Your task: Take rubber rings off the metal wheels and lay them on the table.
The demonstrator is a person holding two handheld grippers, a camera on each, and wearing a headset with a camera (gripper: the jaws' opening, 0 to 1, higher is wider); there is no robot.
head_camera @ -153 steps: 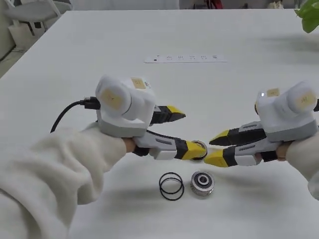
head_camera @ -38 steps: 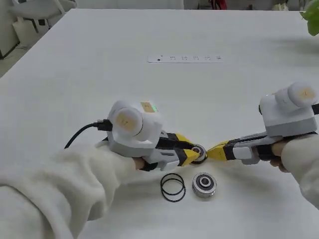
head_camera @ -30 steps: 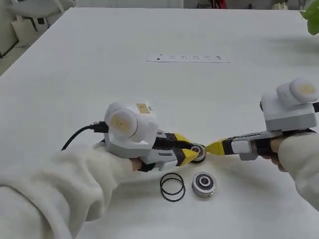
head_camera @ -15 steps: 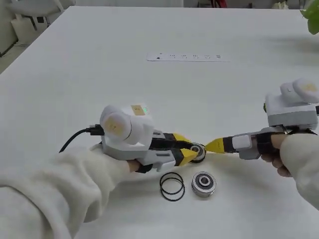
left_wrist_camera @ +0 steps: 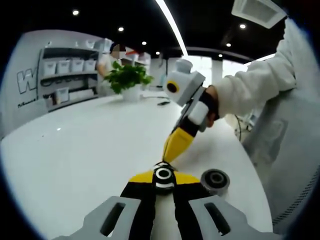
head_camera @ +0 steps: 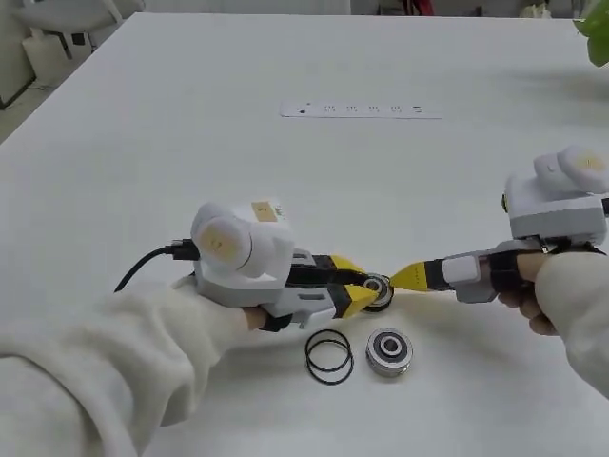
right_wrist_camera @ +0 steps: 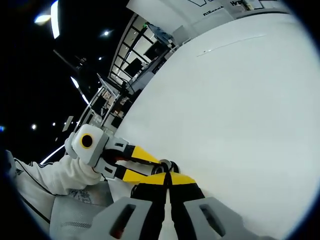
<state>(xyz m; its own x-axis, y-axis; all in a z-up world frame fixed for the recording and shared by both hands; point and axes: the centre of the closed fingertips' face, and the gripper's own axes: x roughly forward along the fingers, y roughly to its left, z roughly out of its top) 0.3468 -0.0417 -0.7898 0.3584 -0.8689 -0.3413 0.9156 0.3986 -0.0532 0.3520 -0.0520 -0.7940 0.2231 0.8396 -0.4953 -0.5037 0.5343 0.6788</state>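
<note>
My left gripper (head_camera: 363, 285) lies low over the white counter (head_camera: 238, 143), and its jaws are clamped on a metal wheel (head_camera: 379, 290), one yellow tip on each side of it. In the left gripper view that wheel sits right between my two yellow tips, its round face turned toward the camera. My right gripper (head_camera: 395, 279) comes in from the other side, and its jaws are pressed together with barely a slit between them. Their yellow point meets the rim of the held wheel; I cannot tell whether a ring is pinched between them. In the right gripper view my closed tips point straight at the wheel, with the left gripper's yellow tips just behind it. Near me on the counter, just beside the held wheel, a second wheel (head_camera: 388, 349) lies flat with its dark hub showing. Two black rubber rings (head_camera: 329, 356) lie flat just to its left, overlapping each other and close to the second wheel. A black cable (head_camera: 143, 267) runs out from the back of my left gripper across the counter. Far across the counter lies a white power strip (head_camera: 360, 111), well apart from the work, and green leaves of a plant (head_camera: 598, 29) show at the far right corner.
</note>
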